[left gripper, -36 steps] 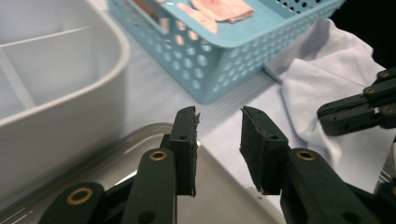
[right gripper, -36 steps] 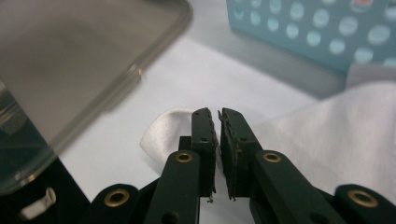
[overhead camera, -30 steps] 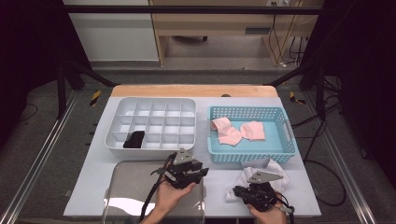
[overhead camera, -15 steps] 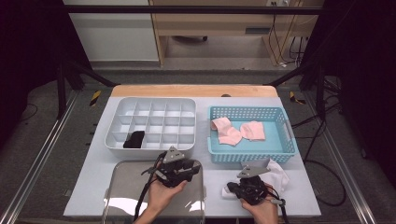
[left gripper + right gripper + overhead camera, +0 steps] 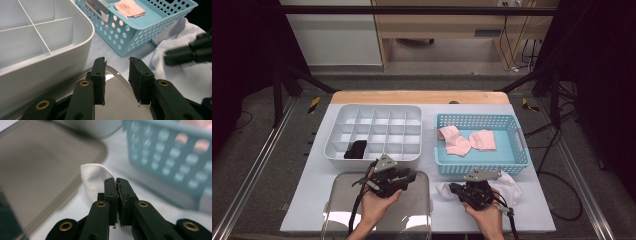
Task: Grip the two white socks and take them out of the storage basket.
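The right gripper (image 5: 117, 181) had its jaws pinched shut on a corner of the white sock (image 5: 93, 178), which lay on the bench before the blue basket (image 5: 517, 160), apparently to lift it, while the left gripper (image 5: 117, 66) waited half-open and empty over the clear tray (image 5: 342, 210).

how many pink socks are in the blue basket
2, both in the blue basket: one pink sock toward its left, the other pink sock beside it near the middle. More could lie underneath.

I count two pink socks (image 5: 466, 140) in one blue basket (image 5: 522, 150) and one white sock (image 5: 508, 183) on the worktop. One divided white tray (image 5: 377, 112) holds one black item (image 5: 356, 149). One clear lid (image 5: 416, 212) lies nearby.
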Available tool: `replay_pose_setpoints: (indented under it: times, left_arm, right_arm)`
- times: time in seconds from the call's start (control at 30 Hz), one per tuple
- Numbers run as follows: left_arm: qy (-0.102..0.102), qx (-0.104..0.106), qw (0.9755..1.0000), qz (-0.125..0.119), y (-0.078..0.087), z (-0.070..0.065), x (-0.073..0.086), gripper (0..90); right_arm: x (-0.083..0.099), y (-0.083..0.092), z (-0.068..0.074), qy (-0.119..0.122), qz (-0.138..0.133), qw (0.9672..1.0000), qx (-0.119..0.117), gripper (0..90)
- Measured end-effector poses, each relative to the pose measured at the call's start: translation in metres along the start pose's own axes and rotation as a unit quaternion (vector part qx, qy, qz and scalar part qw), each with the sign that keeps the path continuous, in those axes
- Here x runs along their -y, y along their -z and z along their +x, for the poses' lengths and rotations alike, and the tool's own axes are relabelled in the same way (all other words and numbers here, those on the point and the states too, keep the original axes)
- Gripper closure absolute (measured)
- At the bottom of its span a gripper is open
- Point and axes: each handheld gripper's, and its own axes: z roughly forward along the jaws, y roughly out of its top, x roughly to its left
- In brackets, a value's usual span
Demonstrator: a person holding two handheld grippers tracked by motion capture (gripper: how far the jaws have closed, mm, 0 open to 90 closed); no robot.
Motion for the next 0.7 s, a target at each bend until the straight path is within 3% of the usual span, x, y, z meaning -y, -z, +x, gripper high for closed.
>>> replay_pose_setpoints:
  times: [0.07, 0.17, 0.23, 0.37, 0.5, 0.53, 0.63, 0.67, 0.7]
  left_arm:
    - [-0.002, 0.004, 1.0, 0.002, -0.003, -0.003, 0.0, 64.7]
    - [-0.007, 0.009, 0.9999, 0.006, -0.007, -0.008, 0.0, 64.1]
    - [-0.016, 0.017, 0.9996, 0.013, -0.014, -0.017, 0.0, 63.3]
    - [-0.023, 0.025, 0.9992, 0.023, -0.023, -0.027, 0.0, 61.0]
    - [-0.03, 0.035, 0.9983, 0.034, -0.036, -0.039, 0.001, 59.4]
    - [-0.032, 0.038, 0.9978, 0.043, -0.042, -0.045, 0.0, 58.7]
    - [-0.038, 0.038, 0.9969, 0.057, -0.049, -0.05, 0.0, 58.2]
    - [-0.042, 0.035, 0.9958, 0.073, -0.058, -0.054, 0.001, 58.2]
    - [-0.042, 0.035, 0.9958, 0.073, -0.058, -0.054, 0.001, 58.2]
  right_arm:
    - [0.009, 0.005, 0.001, -0.005, 0.014, 0.9998, -0.013, 86.2]
    - [0.019, 0.008, 0.002, -0.004, 0.028, 0.9995, -0.013, 85.3]
    - [0.031, 0.008, 0.003, -0.004, 0.057, 0.9982, -0.018, 81.0]
    - [0.036, 0.012, 0.004, -0.005, 0.061, 0.9978, -0.024, 78.9]
    - [0.034, 0.019, 0.004, -0.006, 0.041, 0.9988, -0.025, 76.4]
    - [0.031, 0.025, 0.001, -0.008, 0.019, 0.9996, -0.019, 75.5]
    - [0.028, 0.033, -0.003, -0.021, -0.001, 0.9997, -0.011, 75.0]
    - [0.026, 0.04, -0.009, -0.029, -0.023, 0.9993, 0.0, 75.0]
    - [0.026, 0.044, -0.012, -0.036, -0.032, 0.9988, 0.006, 74.9]
